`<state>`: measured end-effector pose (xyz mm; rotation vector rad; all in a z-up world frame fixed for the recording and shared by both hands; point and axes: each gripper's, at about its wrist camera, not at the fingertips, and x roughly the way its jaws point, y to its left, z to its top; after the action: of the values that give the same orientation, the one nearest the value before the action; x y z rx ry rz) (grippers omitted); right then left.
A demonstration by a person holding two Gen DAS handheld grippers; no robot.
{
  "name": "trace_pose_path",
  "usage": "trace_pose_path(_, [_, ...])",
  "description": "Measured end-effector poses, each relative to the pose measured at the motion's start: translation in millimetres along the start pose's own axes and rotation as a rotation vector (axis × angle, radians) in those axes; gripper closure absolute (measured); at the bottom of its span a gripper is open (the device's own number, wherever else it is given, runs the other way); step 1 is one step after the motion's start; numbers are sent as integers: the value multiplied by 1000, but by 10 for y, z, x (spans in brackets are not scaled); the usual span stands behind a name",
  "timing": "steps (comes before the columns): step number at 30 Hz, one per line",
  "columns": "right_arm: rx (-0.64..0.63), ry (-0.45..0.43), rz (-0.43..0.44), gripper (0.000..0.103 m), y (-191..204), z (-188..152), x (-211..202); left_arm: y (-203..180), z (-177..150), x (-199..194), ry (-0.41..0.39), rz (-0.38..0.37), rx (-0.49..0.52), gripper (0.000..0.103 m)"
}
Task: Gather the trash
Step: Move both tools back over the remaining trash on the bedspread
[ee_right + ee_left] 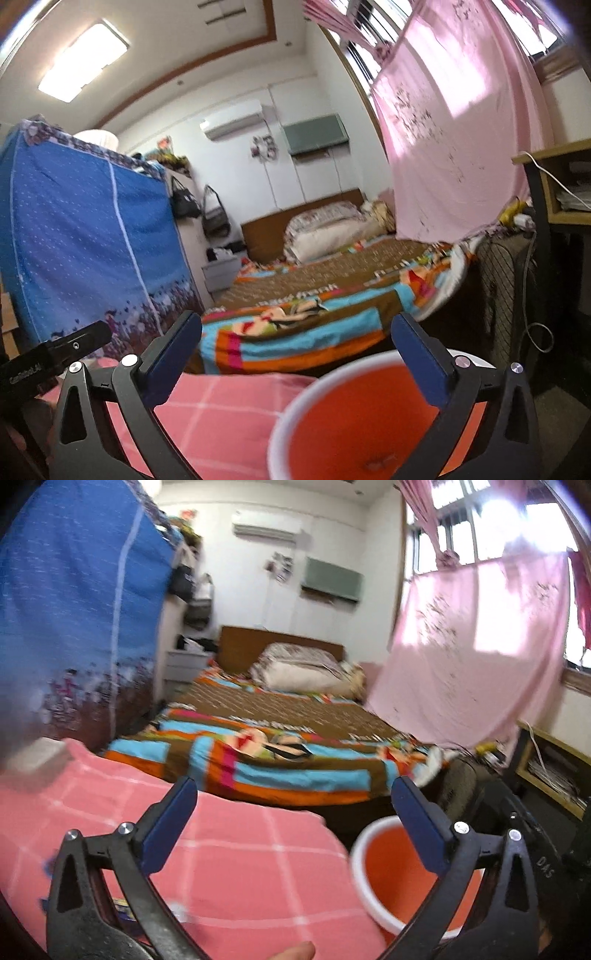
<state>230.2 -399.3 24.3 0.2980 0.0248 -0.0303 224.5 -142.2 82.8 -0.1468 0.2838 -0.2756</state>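
"DAS" — on the black device.

Daylight floods in through the window on my right, blowing out the panes and glowing through the pink sheet. In the right wrist view the ceiling lamp is a white glare. Both pictures are smeared with motion blur and bow strongly at the edges, with dark corners. The red bucket close up is soft.
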Motion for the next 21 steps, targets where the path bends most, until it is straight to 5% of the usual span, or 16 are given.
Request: trace_pose_path(21, [-65, -130, 259, 0, 1337, -260, 56, 1446, -19, -792, -160, 304, -21, 0])
